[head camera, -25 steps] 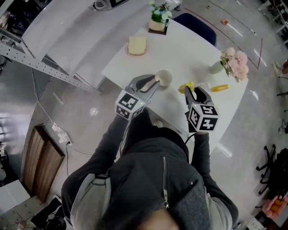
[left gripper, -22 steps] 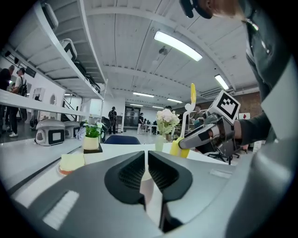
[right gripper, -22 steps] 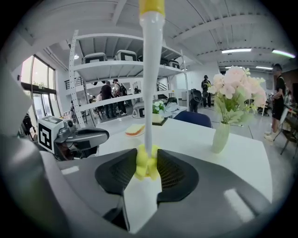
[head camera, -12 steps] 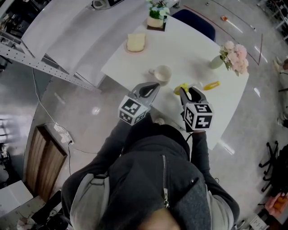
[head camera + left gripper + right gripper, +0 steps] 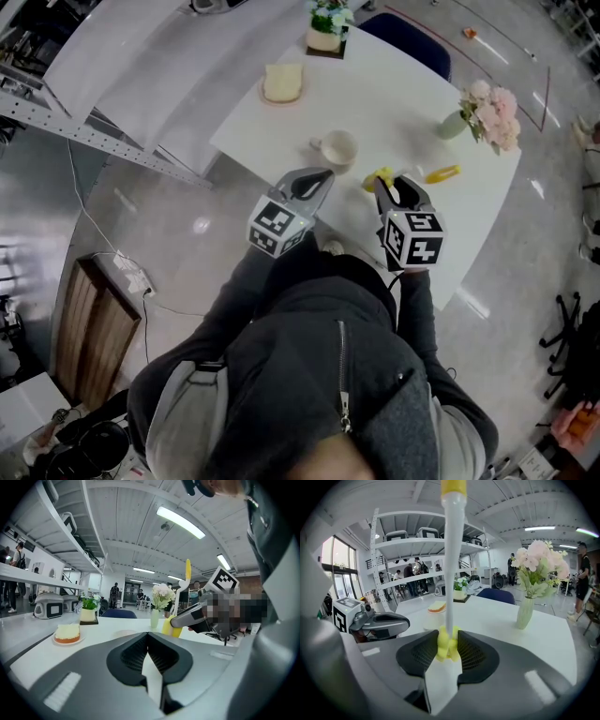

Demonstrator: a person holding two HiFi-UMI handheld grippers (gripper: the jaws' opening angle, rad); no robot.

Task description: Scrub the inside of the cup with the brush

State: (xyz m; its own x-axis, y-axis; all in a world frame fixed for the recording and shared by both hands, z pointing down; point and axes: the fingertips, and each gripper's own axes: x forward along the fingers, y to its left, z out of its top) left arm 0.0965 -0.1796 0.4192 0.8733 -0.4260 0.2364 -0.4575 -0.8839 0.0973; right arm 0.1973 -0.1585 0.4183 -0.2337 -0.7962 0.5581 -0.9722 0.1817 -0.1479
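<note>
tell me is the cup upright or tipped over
Upright: in the head view the cup stands on the table, round mouth facing up.

1. Dark grey hooded jacket (image 5: 300, 323), front zip (image 5: 342, 375), lighter grey shoulder panels (image 5: 183, 412).
2. The left gripper (image 5: 322, 175) and right gripper (image 5: 394, 185): grey shells, black ribbed pads (image 5: 133, 654), black-and-white marker cubes (image 5: 277, 225).

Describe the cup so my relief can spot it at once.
Find the white table in the head view. Near its front edge, just beyond the left gripper, stands the cup. It is the only pale mug with a handle, unlike the cake plate and flower vase.
</note>
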